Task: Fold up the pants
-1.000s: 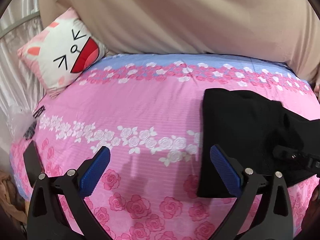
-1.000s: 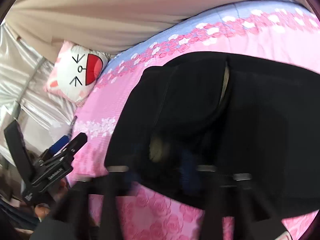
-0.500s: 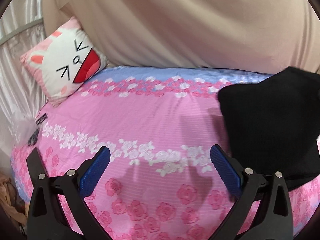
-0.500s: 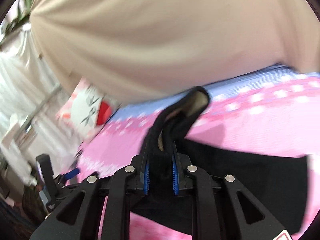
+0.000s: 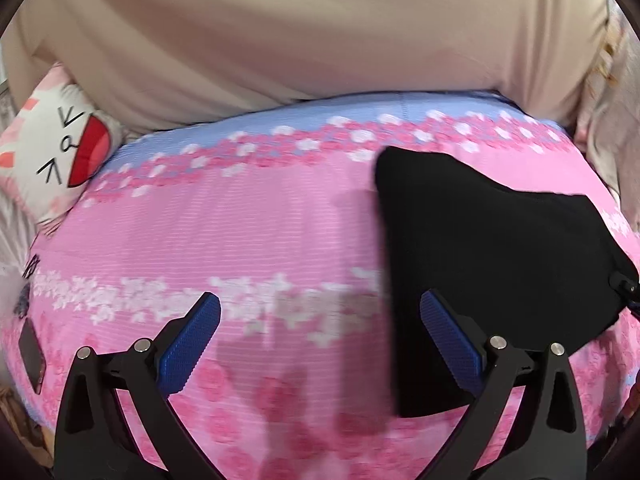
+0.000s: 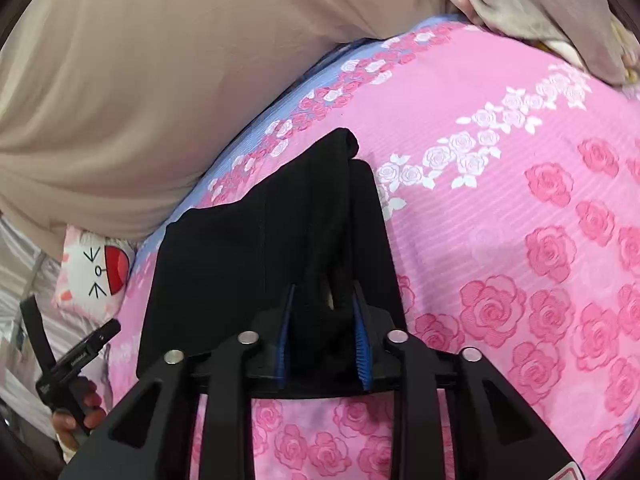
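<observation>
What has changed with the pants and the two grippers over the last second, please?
The right gripper, shut on a bunched edge of the black pants, lifted that edge high and has now brought it back down near the pink bedsheet. The left gripper stayed open and empty, and the cat pillow stayed put.

Black pants (image 5: 492,264) on a pink rose-patterned bedsheet (image 5: 224,224) with a blue band; blue-padded black gripper (image 5: 320,336).

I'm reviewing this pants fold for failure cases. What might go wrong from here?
The right gripper pinches only a bunched edge of the black pants; the fabric could slip out or the fold land crooked. The left gripper hangs open above the pink bedsheet, holding nothing, so the lower layer may drag along. The left view is blurred, so alignment is uncertain.
</observation>
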Tool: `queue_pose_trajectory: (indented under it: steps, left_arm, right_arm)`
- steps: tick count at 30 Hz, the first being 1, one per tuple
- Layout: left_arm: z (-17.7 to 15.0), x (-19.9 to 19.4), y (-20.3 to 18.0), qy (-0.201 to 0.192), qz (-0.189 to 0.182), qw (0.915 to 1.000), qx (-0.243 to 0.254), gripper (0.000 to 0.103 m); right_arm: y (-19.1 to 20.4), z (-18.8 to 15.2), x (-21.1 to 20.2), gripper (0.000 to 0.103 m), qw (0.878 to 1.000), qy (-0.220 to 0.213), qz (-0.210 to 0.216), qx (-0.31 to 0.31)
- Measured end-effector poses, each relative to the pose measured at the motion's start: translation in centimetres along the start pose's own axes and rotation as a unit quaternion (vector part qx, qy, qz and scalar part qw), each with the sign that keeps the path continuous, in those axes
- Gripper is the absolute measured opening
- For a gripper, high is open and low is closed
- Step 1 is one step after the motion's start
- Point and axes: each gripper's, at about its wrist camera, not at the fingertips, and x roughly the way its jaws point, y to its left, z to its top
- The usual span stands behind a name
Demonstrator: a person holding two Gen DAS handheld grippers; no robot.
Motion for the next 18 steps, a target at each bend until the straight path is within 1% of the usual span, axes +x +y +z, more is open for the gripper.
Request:
queue_pose_trajectory:
  steps: [1, 2, 3, 4, 5, 6, 7, 8, 9, 11, 14, 16, 18]
  left_arm:
    - [0.0, -0.1, -0.9, 0.000, -0.001, 1.0000, 0.008, 0.098]
    - [0.0, 0.0, -1.7, -0.001, -0.002, 0.9998, 0.018, 0.098]
    - [0.0, 0.0, -2.5, -0.003, 0.001, 0.9996, 0.029, 0.098]
    - [-0.1, 0.0, -3.6, -0.008, 0.009, 0.9991, 0.041, 0.098]
    - [-0.1, 0.0, -4.4, -0.011, 0.017, 0.9985, 0.051, 0.098]
    - [-0.1, 0.0, -5.1, -0.015, 0.023, 0.9978, 0.060, 0.098]
    - [-0.2, 0.1, -5.8, -0.018, 0.029, 0.9971, 0.068, 0.098]
    - [-0.2, 0.2, -6.3, -0.020, 0.034, 0.9966, 0.072, 0.098]
    - [-0.2, 0.3, -6.7, -0.019, 0.038, 0.9962, 0.076, 0.098]
    - [-0.1, 0.7, -7.3, -0.014, 0.042, 0.9959, 0.079, 0.098]
    - [-0.1, 1.2, -7.7, -0.007, 0.044, 0.9960, 0.077, 0.098]
    - [-0.2, 1.4, -7.8, -0.003, 0.046, 0.9961, 0.075, 0.098]
    - [-0.3, 1.5, -7.7, 0.000, 0.046, 0.9963, 0.073, 0.098]
  right_arm:
    - [0.0, 0.0, -0.8, 0.036, 1.000, -0.011, -0.021, -0.009]
    - [0.4, 0.0, -1.5, 0.044, 0.998, -0.024, -0.045, -0.022]
    - [1.4, -0.1, -2.3, 0.047, 0.995, -0.043, -0.076, -0.045]
    - [2.3, -0.1, -2.9, 0.047, 0.990, -0.062, -0.106, -0.066]
    - [2.9, 0.0, -3.3, 0.047, 0.987, -0.073, -0.119, -0.080]
    - [4.2, 0.0, -3.5, 0.040, 0.982, -0.087, -0.128, -0.107]
    - [5.6, 0.0, -3.3, 0.032, 0.979, -0.088, -0.122, -0.135]
    - [6.5, -0.1, -2.9, 0.007, 0.978, -0.084, -0.116, -0.153]
    - [7.6, -0.1, -2.0, 0.000, 0.976, -0.076, -0.108, -0.172]
    - [9.8, 0.4, 0.4, 0.000, 0.973, -0.060, -0.092, -0.205]
    - [12.1, 1.5, 4.1, 0.000, 0.967, -0.039, -0.077, -0.239]
    - [12.5, 1.8, 6.5, 0.000, 0.965, -0.016, -0.082, -0.250]
    - [11.2, 2.0, 9.6, 0.000, 0.964, 0.014, -0.111, -0.240]
